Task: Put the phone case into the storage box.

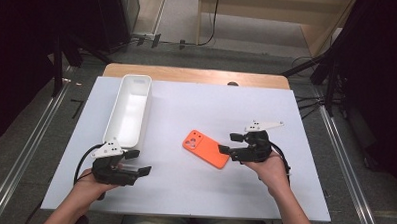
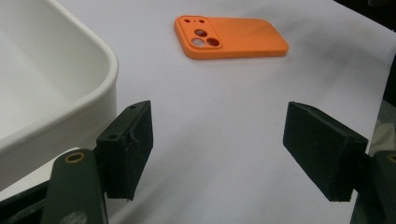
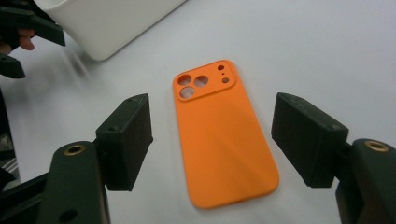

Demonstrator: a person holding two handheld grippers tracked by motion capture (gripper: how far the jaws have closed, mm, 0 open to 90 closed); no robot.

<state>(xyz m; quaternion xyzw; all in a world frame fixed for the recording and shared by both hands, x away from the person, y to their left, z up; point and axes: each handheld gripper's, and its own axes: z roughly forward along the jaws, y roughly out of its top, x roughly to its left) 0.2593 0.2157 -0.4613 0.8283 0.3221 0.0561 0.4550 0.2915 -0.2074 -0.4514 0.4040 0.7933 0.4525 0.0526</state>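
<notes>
right tool point(image 3: 212, 135) jaws wide astride orange phone case point(image 3: 219, 135), flat, long axis along tool, camera holes far end

Orange phone case point(image 1: 206, 148) lies flat, camera cutouts up, mid-table.

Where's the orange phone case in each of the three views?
High view: phone case lies centre on the table, just left of the right gripper.
Left gripper view: phone case at top centre, far beyond the jaws.
Right gripper view: phone case in the middle, between the open jaws.
Shared landmark: the white bin.
</notes>
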